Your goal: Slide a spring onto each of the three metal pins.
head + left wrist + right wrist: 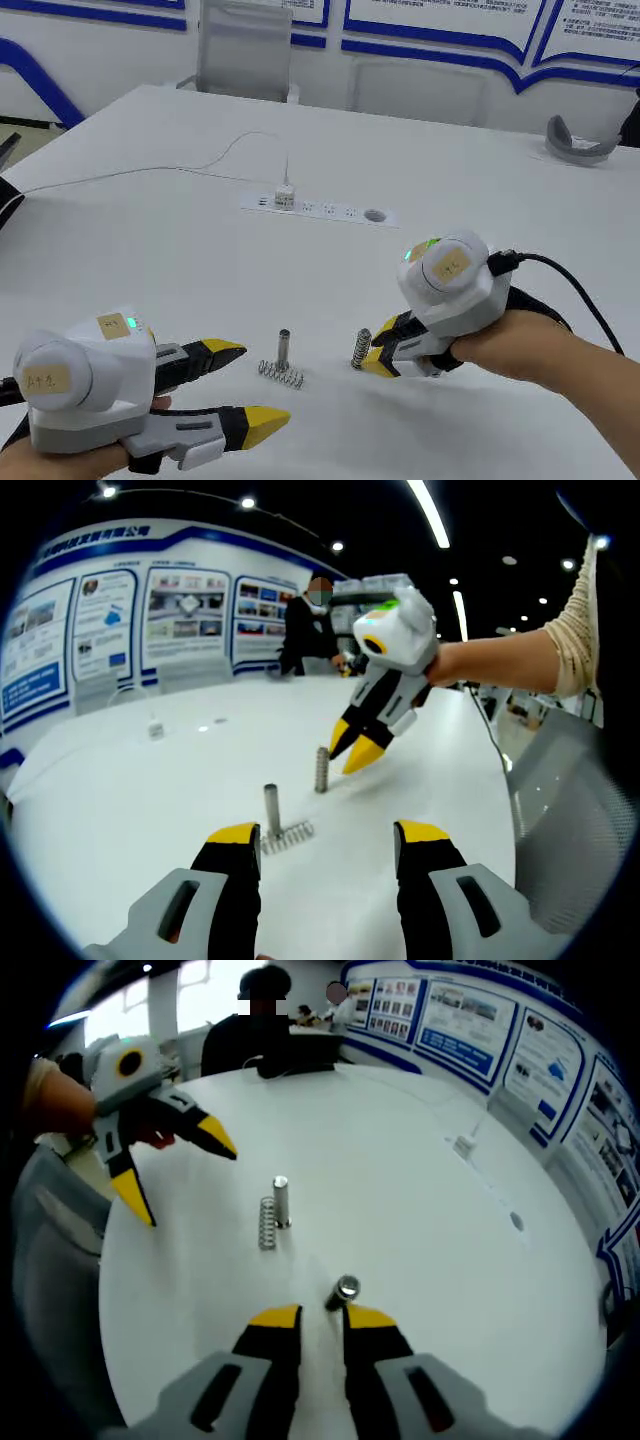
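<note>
Nearest the lens, the left gripper (250,388) is held low over the tabletop (150,230). Its jaws are spread wide and empty, aimed toward the loose spring (281,374), which lies flat just beside the foot of the bare pin (284,350). The upright pin could be toppled if the spring is pinched that close to it, and the spring could be flicked away by a slanted bite. The right gripper (380,350) is seen with jaws narrowly parted and nothing between them. Its tips are just beside the sprung pin (361,347), and contact cannot be told.
</note>
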A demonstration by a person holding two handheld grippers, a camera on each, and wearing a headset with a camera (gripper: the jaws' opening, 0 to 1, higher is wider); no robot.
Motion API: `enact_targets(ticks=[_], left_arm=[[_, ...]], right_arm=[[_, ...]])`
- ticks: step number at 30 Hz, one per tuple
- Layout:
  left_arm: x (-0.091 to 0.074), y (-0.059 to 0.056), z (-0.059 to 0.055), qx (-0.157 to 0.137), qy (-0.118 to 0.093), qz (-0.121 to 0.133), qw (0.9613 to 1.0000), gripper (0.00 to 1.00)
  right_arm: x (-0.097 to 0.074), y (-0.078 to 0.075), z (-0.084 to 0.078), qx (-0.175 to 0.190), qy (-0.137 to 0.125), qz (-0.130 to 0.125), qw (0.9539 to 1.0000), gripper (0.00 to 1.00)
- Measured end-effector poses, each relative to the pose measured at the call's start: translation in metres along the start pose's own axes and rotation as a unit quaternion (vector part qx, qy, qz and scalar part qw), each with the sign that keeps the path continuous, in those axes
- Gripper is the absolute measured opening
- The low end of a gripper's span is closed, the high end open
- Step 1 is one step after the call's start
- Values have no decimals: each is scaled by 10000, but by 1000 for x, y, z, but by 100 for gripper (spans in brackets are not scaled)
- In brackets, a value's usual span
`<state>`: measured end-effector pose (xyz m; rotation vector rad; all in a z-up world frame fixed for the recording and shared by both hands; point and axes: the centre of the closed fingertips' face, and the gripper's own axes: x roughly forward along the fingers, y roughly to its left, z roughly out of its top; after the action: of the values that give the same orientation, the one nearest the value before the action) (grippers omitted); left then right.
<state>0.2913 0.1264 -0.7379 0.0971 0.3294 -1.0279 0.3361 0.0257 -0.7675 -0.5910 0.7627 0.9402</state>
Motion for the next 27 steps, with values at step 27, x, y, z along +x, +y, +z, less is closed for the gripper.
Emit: enact_targets(ticks=[27], left_arm=[[-1, -1, 0, 35, 29, 8, 10000, 54]], right_arm=[[33, 40, 39, -83, -269, 401, 9988, 16]])
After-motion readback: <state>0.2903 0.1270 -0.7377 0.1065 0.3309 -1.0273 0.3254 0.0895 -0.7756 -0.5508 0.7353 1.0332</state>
